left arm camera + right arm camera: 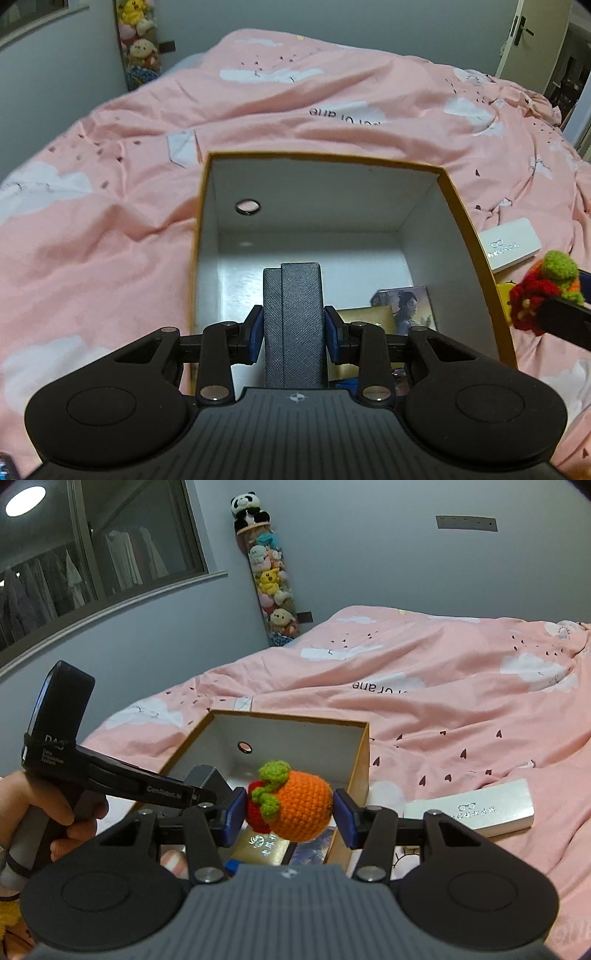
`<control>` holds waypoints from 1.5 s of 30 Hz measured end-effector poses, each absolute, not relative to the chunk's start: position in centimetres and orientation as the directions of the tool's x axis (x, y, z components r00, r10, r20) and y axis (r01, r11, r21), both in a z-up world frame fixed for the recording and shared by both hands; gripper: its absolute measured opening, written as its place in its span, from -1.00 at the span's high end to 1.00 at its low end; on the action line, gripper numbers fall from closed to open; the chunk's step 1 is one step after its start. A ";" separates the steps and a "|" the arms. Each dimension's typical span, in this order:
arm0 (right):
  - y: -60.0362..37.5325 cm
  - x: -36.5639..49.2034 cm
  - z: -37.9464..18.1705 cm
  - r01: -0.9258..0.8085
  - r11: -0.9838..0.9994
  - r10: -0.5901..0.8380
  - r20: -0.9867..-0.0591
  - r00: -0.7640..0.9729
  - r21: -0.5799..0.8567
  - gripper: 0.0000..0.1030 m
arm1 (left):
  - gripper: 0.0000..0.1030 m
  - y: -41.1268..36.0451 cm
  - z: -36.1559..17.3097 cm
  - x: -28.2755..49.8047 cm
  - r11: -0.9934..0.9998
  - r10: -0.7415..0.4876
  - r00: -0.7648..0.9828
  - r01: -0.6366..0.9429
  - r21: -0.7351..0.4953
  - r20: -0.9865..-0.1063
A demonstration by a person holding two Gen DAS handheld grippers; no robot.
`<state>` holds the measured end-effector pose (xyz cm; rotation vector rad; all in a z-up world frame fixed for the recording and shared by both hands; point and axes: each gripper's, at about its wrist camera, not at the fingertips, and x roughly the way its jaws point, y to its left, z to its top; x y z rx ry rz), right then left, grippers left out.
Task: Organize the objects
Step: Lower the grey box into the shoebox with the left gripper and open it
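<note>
An open cardboard box (461,221) with white inner walls sits on the pink bed. My left gripper (293,332) is shut on a dark grey textured case (293,314) and holds it upright inside the box, above the floor. A photo card (406,306) and a gold item (365,317) lie in the box's near right corner. My right gripper (290,812) is shut on an orange crocheted fruit (303,805) with green leaves and a red bit, above the box's near right edge (360,760). The fruit also shows at the right edge of the left wrist view (543,291).
A white glasses box (472,808) lies on the duvet right of the cardboard box, also in the left wrist view (511,243). The pink duvet (443,686) covers the bed. A tube of plush toys (269,579) stands against the wall. A door (532,37) is far right.
</note>
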<state>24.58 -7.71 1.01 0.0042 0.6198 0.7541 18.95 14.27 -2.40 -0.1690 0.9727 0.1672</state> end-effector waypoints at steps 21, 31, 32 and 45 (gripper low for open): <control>-7.0 25.1 0.4 -0.648 0.736 0.636 -0.532 0.559 0.199 -0.03 | -0.03 12.2 -2.9 18.8 0.995 0.099 0.532 -0.056 0.081 -0.841; -7.3 24.7 0.4 -0.646 0.736 0.638 -0.523 0.565 0.201 -0.03 | 0.63 10.8 -3.3 18.6 0.989 0.076 0.528 0.067 0.131 -0.846; -7.4 24.7 0.5 -0.646 0.737 0.638 -0.523 0.566 0.200 -0.03 | 0.63 10.8 -3.4 18.6 0.987 0.082 0.531 0.072 0.142 -0.843; -7.4 24.5 0.3 -0.655 0.728 0.646 -0.521 0.558 0.201 -0.03 | 0.80 11.3 -3.1 19.3 0.949 0.260 0.475 0.033 0.312 -0.841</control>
